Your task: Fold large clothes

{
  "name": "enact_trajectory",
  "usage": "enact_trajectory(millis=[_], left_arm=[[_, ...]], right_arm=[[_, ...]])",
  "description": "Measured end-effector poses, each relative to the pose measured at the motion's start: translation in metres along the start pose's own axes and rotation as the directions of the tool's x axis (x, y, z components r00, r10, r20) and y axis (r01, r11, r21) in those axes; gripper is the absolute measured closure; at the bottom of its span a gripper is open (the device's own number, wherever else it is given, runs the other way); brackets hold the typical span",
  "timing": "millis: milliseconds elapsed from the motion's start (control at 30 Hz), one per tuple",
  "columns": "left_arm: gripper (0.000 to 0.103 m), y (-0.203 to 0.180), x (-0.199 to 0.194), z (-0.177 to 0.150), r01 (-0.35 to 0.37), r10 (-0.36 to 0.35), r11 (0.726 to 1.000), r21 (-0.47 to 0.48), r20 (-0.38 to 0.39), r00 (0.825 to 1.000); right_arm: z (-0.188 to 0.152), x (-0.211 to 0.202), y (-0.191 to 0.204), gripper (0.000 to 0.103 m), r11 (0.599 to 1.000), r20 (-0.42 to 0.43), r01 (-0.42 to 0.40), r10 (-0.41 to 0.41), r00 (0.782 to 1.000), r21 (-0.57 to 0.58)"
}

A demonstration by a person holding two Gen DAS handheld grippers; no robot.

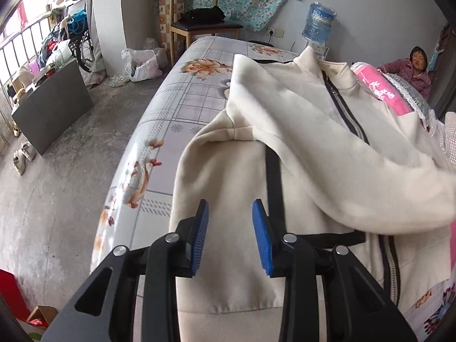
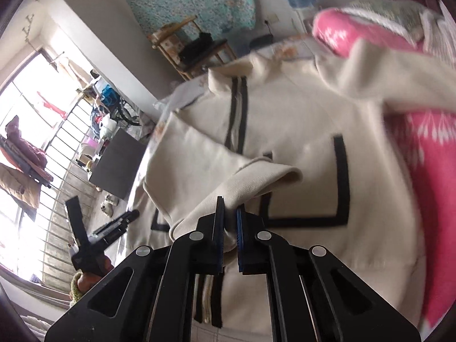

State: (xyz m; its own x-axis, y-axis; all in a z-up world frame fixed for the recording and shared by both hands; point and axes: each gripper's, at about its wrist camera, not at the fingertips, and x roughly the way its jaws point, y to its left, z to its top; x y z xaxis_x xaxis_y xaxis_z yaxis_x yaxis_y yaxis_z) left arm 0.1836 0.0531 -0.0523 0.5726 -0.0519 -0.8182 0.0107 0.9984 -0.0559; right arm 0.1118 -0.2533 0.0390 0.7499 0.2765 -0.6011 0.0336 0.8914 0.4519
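A cream zip jacket (image 1: 242, 256) with black trim lies spread on the bed, zipper up. My left gripper (image 1: 230, 213) hovers over its lower left part, blue pads apart with nothing between them. In the right wrist view my right gripper (image 2: 230, 208) is shut on the cuff of a cream sleeve (image 2: 256, 179), held up off the jacket's body (image 2: 299, 131). In the left wrist view that raised sleeve (image 1: 356, 188) crosses the jacket at the right. The hand (image 2: 88, 280) that holds the left gripper shows at the lower left of the right wrist view.
The bed has a floral sheet (image 1: 185, 99). A pink blanket (image 1: 382, 91) is piled beyond the jacket. A person (image 1: 419, 68) sits at the far right. A wooden chair (image 1: 199, 22), a plastic bag (image 1: 142, 65), a dark panel (image 1: 51, 108) and shoes (image 1: 24, 154) are on the floor to the left.
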Motion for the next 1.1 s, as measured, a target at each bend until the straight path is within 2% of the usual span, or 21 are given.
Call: enact_trajectory(millis=[133,200,267,333,400,467,533,567,633,700,733,800,833,900,933,967,1033,1100], left_arm=[[0.072,0.007,0.014,0.01,-0.062,0.062,0.998,0.026,-0.005,0.998],[0.072,0.016,0.02,0.012,-0.06,0.06,0.998,0.002,-0.01,0.998],[0.072,0.023,0.025,0.013,-0.067,0.066,0.998,-0.02,-0.02,0.998],[0.072,0.026,0.029,0.015,-0.088,0.087,0.996,-0.029,-0.026,0.996],[0.072,0.028,0.03,0.016,-0.099,0.097,0.994,-0.039,-0.031,0.995],[0.072,0.031,0.031,0.017,-0.12,0.118,0.991,-0.052,-0.034,0.992],[0.072,0.034,0.034,0.017,-0.129,0.127,0.99,-0.061,-0.039,0.991],[0.072,0.034,0.034,0.017,-0.131,0.129,0.989,-0.065,-0.039,0.991],[0.072,0.035,0.035,0.018,-0.139,0.137,0.988,-0.063,-0.038,0.99],[0.072,0.034,0.036,0.018,-0.148,0.146,0.987,-0.058,-0.037,0.989],[0.072,0.034,0.035,0.018,-0.149,0.147,0.987,-0.059,-0.037,0.988],[0.07,0.035,0.035,0.018,-0.153,0.15,0.986,-0.063,-0.039,0.988],[0.07,0.034,0.036,0.018,-0.157,0.155,0.986,-0.063,-0.04,0.987],[0.07,0.035,0.036,0.019,-0.171,0.169,0.983,-0.067,-0.04,0.985],[0.07,0.035,0.037,0.02,-0.176,0.174,0.982,-0.068,-0.041,0.984],[0.07,0.036,0.037,0.021,-0.176,0.174,0.981,-0.076,-0.043,0.984],[0.07,0.037,0.037,0.022,-0.177,0.174,0.98,-0.087,-0.046,0.984],[0.07,0.038,0.034,0.02,-0.175,0.171,0.98,-0.09,-0.047,0.984]], right_arm=[[0.066,0.014,0.037,0.098,0.993,0.039,-0.03,0.034,0.999,-0.115],[0.1,0.037,0.06,0.098,0.986,0.013,-0.068,0.071,0.997,-0.153],[0.141,0.062,0.101,0.098,0.972,-0.017,-0.126,0.125,0.992,-0.197],[0.172,0.06,0.152,0.098,0.94,0.019,-0.182,0.195,0.981,-0.29],[0.191,0.037,0.201,0.098,0.883,0.081,-0.235,0.291,0.953,-0.406],[0.197,0.011,0.219,0.098,0.846,0.14,-0.23,0.334,0.932,-0.481],[0.198,-0.002,0.205,0.098,0.841,0.191,-0.185,0.32,0.928,-0.509],[0.2,0.001,0.189,0.098,0.853,0.208,-0.15,0.286,0.935,-0.5],[0.199,0.021,0.133,0.098,0.901,0.201,-0.067,0.167,0.965,-0.429],[0.192,0.055,0.064,0.098,0.944,0.131,0.019,0.026,0.991,-0.33],[0.184,0.075,0.029,0.098,0.953,0.085,0.085,-0.063,0.994,-0.29],[0.164,0.113,-0.03,0.098,0.956,-0.023,0.18,-0.191,0.981,-0.231],[0.157,0.126,-0.049,0.098,0.957,-0.069,0.204,-0.222,0.973,-0.205],[0.151,0.142,-0.066,0.098,0.963,-0.119,0.201,-0.224,0.967,-0.179],[0.154,0.143,-0.062,0.098,0.965,-0.108,0.187,-0.209,0.972,-0.182],[0.162,0.139,-0.052,0.098,0.967,-0.087,0.161,-0.181,0.98,-0.195],[0.183,0.118,-0.02,0.098,0.974,-0.038,0.06,-0.07,0.997,-0.219],[0.2,0.088,0.017,0.098,0.956,0.03,0.009,0.0,1.0,-0.294]])
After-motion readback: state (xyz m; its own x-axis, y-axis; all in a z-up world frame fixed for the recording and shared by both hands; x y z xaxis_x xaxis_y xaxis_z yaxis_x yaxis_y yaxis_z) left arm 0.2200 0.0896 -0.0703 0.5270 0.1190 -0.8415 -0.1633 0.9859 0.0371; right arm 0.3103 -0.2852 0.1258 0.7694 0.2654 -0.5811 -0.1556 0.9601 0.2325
